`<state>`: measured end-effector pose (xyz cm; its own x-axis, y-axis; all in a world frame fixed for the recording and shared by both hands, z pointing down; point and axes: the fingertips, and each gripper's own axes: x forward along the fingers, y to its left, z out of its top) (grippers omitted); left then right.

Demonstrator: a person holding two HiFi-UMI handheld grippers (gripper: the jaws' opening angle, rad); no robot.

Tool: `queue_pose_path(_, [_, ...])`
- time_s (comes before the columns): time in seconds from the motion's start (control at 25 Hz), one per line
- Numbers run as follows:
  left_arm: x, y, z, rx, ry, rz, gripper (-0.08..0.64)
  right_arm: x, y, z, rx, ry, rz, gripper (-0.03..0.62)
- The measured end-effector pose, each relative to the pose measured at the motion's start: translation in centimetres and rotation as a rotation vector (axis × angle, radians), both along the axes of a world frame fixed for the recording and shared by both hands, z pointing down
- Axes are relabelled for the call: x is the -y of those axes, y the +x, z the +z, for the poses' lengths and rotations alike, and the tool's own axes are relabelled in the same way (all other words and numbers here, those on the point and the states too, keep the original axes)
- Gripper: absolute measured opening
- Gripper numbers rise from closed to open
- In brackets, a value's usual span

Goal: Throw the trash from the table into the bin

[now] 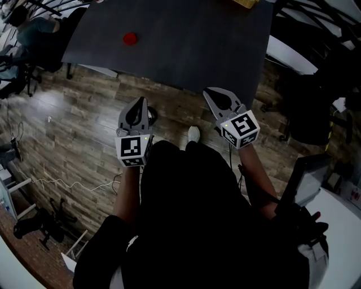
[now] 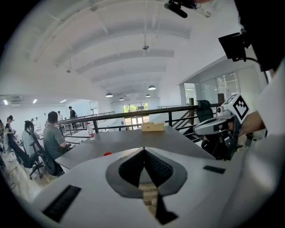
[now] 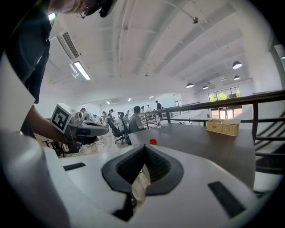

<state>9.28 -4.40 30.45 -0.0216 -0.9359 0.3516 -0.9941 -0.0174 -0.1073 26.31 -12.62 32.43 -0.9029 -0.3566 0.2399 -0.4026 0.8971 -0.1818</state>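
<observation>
free: I see the dark table [image 1: 186, 39] bare across upper centre | obstacles: red cap [image 1: 130, 38] upper left; basket [image 1: 245, 3] at top edge

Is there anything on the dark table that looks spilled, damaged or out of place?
Nothing looks spilled or damaged. A small red object lies alone on the otherwise bare dark table, so it is probably loose trash. The wicker basket sits level at the far edge, and the bottle stands upright near a far corner.

Dark table [image 1: 186, 39] holds red object [image 1: 130, 38] and basket [image 3: 223, 127].
</observation>
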Motion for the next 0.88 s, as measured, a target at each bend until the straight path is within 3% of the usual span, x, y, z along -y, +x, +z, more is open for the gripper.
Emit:
queue_pose_path(0.36, [0.3,-1.1,-0.4,0.035,-0.015,-0.026,0.011,0.0,-0.6,0.2,0.030,-0.020,-0.027,0.005])
queue_pose_path(0.88, [3.3,-3.7,0.0,0.026,-0.001,-0.007,0.011,2.1,-1.5,0.8,0.005,-0.023,0.013,0.005])
